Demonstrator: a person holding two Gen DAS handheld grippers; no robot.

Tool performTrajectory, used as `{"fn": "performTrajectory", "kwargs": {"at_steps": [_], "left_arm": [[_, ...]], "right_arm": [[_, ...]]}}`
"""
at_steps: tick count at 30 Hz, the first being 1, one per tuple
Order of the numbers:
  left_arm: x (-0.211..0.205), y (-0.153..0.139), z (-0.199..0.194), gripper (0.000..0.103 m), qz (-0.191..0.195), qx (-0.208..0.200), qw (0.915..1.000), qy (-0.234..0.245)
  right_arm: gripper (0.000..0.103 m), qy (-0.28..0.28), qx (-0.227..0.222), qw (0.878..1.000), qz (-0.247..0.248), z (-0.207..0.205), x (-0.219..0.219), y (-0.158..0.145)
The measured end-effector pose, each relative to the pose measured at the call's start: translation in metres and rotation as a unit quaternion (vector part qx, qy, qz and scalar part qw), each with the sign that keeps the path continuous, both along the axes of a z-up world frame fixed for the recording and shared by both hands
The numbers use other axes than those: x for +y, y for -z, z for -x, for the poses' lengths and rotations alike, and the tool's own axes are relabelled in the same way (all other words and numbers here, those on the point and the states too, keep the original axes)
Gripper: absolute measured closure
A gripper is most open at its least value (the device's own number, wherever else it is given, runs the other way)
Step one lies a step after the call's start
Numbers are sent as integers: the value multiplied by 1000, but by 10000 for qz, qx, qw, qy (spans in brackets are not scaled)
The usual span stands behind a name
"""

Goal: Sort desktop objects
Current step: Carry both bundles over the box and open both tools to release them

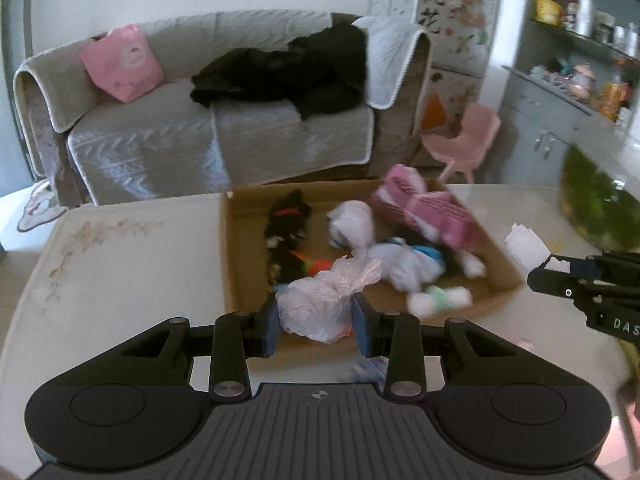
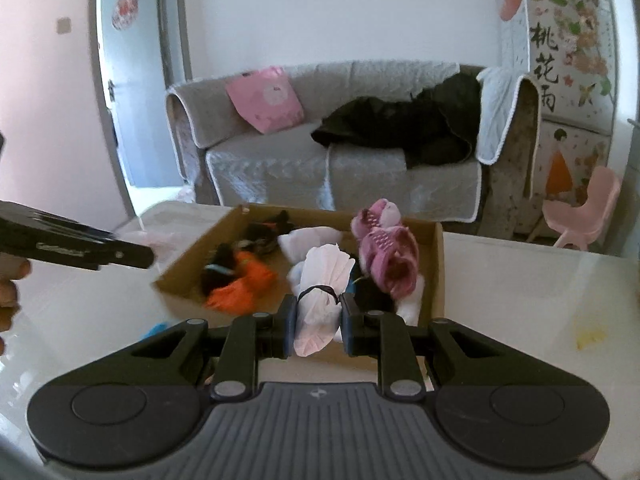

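Observation:
A shallow cardboard box sits on the white table and holds socks and bundles. My left gripper is shut on a crumpled clear plastic bag over the box's near edge. My right gripper is shut on a white-pink cloth bundle tied with a dark band, above the box's near edge. Pink slippers lean in the box's far right corner; they also show in the left wrist view. An orange item lies at the box's left.
A grey sofa with black clothes and a pink bag stands behind the table. A pink child's chair and shelves are at the right. A green fish tank and white paper sit at the table's right side.

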State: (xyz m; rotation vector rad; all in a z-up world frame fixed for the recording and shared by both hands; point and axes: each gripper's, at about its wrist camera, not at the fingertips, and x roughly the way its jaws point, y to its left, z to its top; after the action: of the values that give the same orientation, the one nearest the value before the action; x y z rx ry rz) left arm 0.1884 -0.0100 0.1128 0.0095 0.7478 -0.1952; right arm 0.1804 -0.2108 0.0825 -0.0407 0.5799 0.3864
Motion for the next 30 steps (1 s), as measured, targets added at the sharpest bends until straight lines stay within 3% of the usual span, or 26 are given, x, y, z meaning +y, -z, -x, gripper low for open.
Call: {"fn": "performTrajectory", "kwargs": {"at_steps": [6,12,14,21,30], "left_arm": [[9,38,-48,60,-318,336,9988,-161],[16,65,-49,60,-265,567,9979,-169],[13,69,-41,60,-339,476,9982,-145],[11,72,-18,60,-148,721,9972,-135],[9,73,44,60,-170,840,9963,-108]], "right_arm": [[83,77,335,9988,335,-37,4,35],[83,60,522,9972,528,-35,1,48],[83,56,628,9964,574,-33,0,53],[83,40,901,9949,454,-6,-5,49],[83,55,1043,9940,315,63,-12,47]]}}
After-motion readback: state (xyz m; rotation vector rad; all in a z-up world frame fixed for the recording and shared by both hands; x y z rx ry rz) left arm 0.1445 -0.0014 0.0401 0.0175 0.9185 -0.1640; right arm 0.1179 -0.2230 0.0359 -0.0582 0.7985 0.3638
